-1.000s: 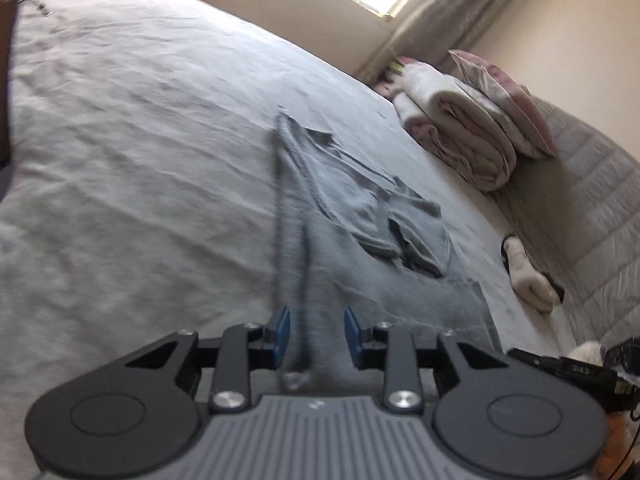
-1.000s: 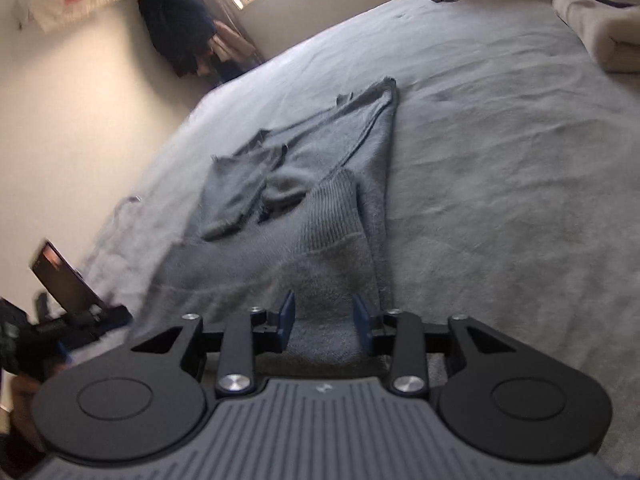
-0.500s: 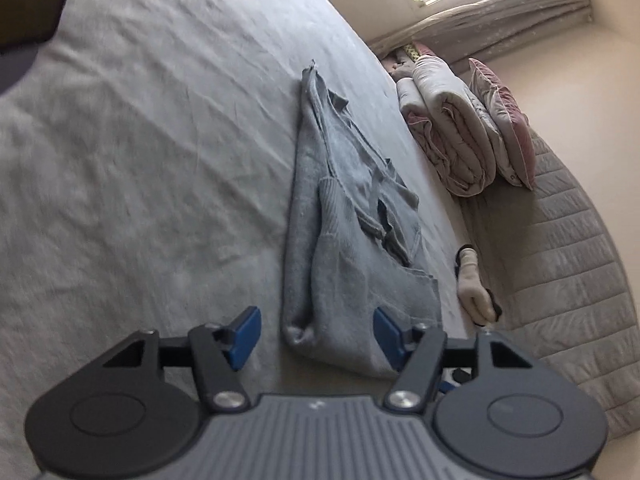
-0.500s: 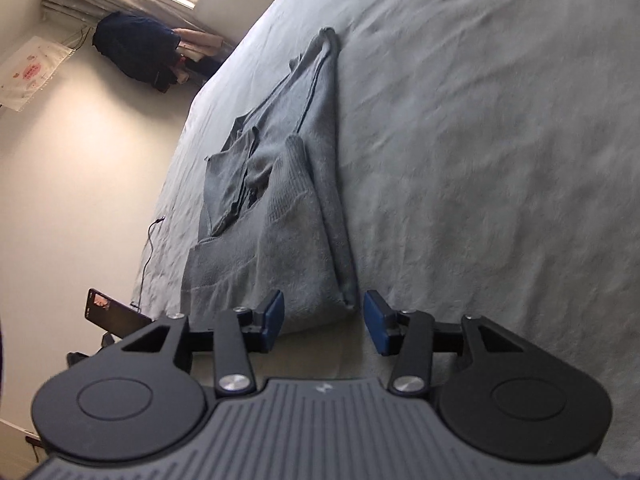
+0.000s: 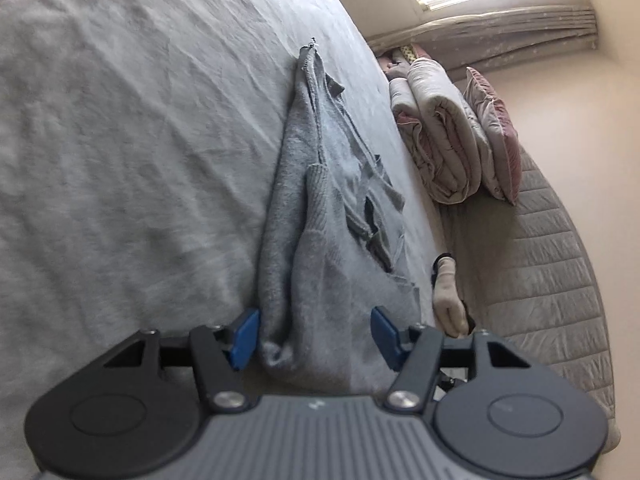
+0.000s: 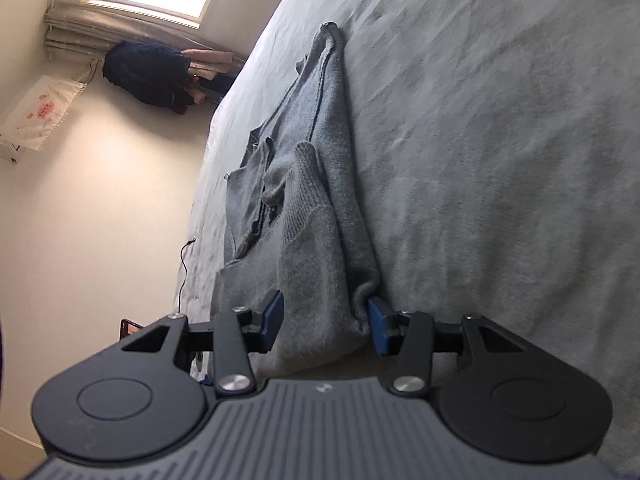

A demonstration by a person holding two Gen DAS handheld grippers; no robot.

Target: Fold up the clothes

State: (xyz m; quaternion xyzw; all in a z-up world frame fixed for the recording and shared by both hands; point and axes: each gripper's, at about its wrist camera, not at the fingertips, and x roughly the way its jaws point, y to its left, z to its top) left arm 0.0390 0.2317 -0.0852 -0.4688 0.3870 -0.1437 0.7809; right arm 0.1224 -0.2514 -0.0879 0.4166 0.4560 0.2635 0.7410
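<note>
A grey knit sweater [image 5: 320, 216] lies folded lengthwise on the grey bed sheet [image 5: 120, 160], a ribbed cuff resting on top of it. In the left wrist view my left gripper [image 5: 314, 336] stands open, its blue pads either side of the sweater's near folded corner without pinching it. The right wrist view has the same sweater [image 6: 316, 208] running away from the camera. My right gripper [image 6: 325, 322] is open too, straddling the sweater's near end; its right pad touches the folded edge.
Rolled quilts and a pink pillow [image 5: 448, 136] lie against the padded headboard [image 5: 560, 264]. A small cream object [image 5: 448, 296] sits beside the sweater. Dark clothing [image 6: 152, 76] hangs under the window, and a cable [image 6: 185, 256] trails off the bed's side.
Both grippers were shut on the sweater's near end a second ago. They have let it go and opened wide, and the sweater now lies flat on the sheet.
</note>
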